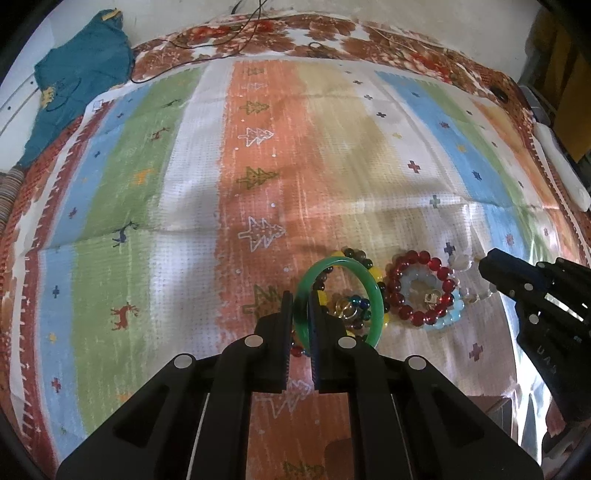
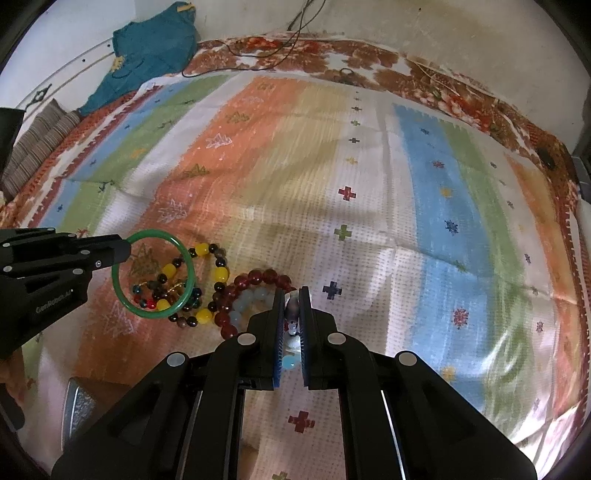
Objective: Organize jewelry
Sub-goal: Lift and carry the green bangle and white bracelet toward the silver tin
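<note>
My left gripper (image 1: 301,297) is shut on a green bangle (image 1: 371,286) and holds it tilted just above a yellow-and-dark bead bracelet (image 1: 376,275). The same bangle (image 2: 155,315) and left gripper (image 2: 125,251) show in the right wrist view, over the yellow bead bracelet (image 2: 220,274). A red bead bracelet (image 1: 415,258) rings a pale blue one (image 1: 448,319). My right gripper (image 2: 292,295) is shut on a clear bead bracelet (image 2: 291,314), beside the red bracelet (image 2: 258,277) and pale blue bracelet (image 2: 245,301). The right gripper (image 1: 484,264) touches the clear beads (image 1: 461,262).
A striped cloth (image 1: 192,177) with tree and cross motifs covers a brown floral bedspread (image 1: 332,33). A teal garment (image 1: 81,70) lies at the far left, a black cable (image 1: 236,40) at the back. A white object (image 1: 561,166) lies at the right edge.
</note>
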The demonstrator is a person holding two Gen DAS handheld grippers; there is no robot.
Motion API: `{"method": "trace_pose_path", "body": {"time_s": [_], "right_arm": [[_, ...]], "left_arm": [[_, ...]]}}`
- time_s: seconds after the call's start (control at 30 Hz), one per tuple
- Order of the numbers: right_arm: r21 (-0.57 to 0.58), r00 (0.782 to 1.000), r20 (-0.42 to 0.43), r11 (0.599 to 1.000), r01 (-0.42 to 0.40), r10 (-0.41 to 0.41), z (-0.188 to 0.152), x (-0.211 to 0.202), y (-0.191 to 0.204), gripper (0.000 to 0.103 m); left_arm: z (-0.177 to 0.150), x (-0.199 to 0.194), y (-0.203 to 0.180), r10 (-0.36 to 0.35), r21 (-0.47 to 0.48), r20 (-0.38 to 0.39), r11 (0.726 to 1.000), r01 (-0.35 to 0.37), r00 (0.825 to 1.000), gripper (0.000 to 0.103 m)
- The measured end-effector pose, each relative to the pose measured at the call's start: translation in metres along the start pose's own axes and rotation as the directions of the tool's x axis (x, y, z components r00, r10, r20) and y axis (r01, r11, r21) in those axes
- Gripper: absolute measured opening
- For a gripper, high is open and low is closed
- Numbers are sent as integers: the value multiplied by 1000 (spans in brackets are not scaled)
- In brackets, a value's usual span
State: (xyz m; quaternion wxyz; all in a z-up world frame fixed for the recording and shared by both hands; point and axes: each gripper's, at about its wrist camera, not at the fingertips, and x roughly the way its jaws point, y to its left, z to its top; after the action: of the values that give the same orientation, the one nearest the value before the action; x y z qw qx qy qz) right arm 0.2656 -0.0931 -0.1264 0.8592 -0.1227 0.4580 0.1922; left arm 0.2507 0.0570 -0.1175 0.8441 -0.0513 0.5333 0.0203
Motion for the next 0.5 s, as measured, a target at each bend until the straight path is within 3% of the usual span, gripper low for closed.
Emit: {"method": "trace_pose_path", "body": {"time_s": [0.17, 0.5], "right_arm": [[16, 1000, 28, 1000, -4, 4, -2, -13, -2, 8], [27, 997, 76, 999, 17, -19, -9, -35, -4, 8]], "left_arm": [[-3, -12, -2, 20, 17, 19, 1000, -21, 1000, 8], [-10, -40, -5, -6, 1, 57, 1000, 6, 998, 8]]}}
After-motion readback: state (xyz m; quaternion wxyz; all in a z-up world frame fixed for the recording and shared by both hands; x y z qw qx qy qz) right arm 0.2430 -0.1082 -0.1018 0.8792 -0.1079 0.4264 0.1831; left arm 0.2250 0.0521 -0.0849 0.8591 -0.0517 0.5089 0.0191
